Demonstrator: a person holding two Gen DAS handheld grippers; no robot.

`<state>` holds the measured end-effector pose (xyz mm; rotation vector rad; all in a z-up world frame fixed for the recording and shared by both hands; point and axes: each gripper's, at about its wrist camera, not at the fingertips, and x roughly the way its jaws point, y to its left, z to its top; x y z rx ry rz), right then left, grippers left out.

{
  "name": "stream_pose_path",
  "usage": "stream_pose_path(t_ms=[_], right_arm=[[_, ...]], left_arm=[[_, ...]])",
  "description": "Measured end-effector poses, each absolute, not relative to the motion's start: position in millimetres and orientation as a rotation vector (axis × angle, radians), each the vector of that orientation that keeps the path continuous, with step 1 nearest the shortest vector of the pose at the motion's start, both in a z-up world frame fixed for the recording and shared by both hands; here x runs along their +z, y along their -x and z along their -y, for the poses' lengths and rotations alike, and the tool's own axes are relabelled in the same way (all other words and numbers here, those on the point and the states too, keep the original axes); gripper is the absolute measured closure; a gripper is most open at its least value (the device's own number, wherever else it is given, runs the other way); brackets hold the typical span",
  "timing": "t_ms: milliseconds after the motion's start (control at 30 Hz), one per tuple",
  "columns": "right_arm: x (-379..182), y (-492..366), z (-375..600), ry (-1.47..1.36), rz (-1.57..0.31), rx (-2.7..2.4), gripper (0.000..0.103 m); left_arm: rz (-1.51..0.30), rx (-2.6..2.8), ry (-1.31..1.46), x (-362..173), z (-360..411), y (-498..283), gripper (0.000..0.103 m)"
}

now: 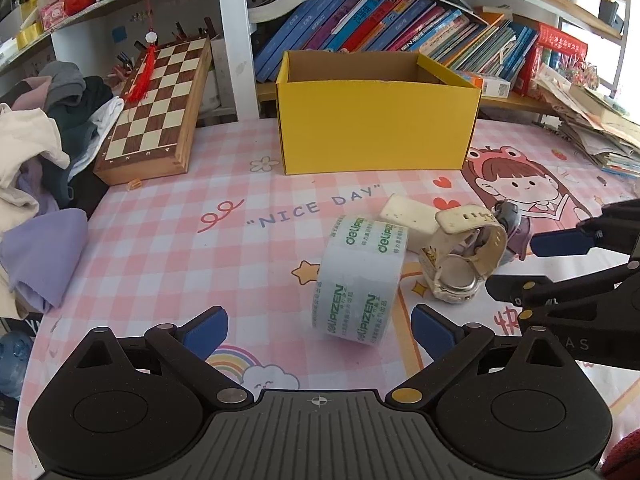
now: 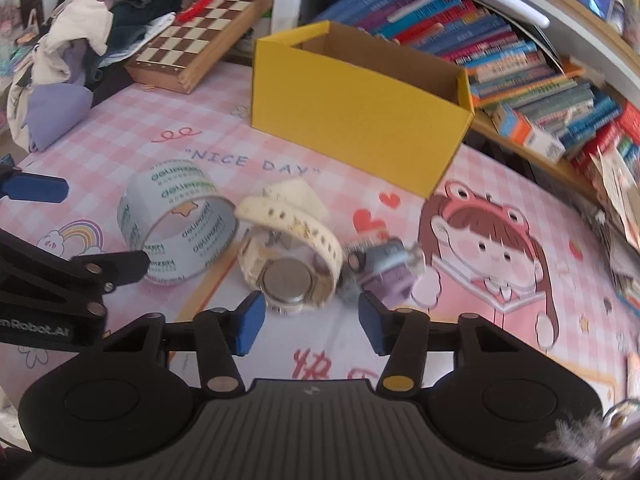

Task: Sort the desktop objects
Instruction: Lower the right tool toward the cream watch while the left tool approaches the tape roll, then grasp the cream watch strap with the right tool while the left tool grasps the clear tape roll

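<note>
1. Left wrist cam: low over the desk (image 1: 160,240), facing the yellow box (image 1: 376,128) head-on, tape roll (image 1: 360,280) close ahead.
2. Right wrist cam: low too, tilted, set right of it, watch (image 2: 288,264) close ahead.
3. Shared: tape roll, watch, box, chessboard (image 1: 160,104), bookshelf (image 1: 400,28).

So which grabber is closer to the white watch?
Right. The right gripper sits open just in front of the white watch. The left gripper is open too, facing the tape roll beside the watch.
</note>
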<state>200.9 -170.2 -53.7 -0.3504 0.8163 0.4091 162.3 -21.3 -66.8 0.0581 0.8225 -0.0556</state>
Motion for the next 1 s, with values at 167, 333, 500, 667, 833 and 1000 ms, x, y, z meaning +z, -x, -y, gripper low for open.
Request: stream_pose_path(t_ms=[167, 333, 500, 667, 833, 1000], right_arm=[[-54.6, -208.9, 165.9, 0.373, -0.794, 0.44, 0.067], [-58.4, -219.0, 164.2, 0.369, -0.807, 0.446, 0.073], [-62.4, -229.3, 166.7, 0.353, -0.821, 0.438, 0.079], [-65.1, -235.2, 171.5, 0.334, -0.832, 0.416, 0.093], [-62.3, -234.5, 177.8, 0.293, -0.837, 0.416, 0.097], [-58.4, -227.8, 177.5, 0.283, -0.83, 0.422, 0.098]], left_arm=[[-0.828, -0.061, -0.071, -69.5, 24.5, -171.1, 0.004], [-0.839, -0.066, -0.07, -73.1, 27.0, -180.0, 0.004], [-0.85, -0.071, -0.068, -76.4, 28.2, -186.3, 0.008], [-0.859, -0.074, -0.077, -80.5, 29.3, -190.5, 0.017], [-0.883, -0.092, -0.086, -85.7, 29.5, -189.7, 0.032], [-0.902, -0.113, -0.071, -88.4, 26.3, -186.3, 0.053]])
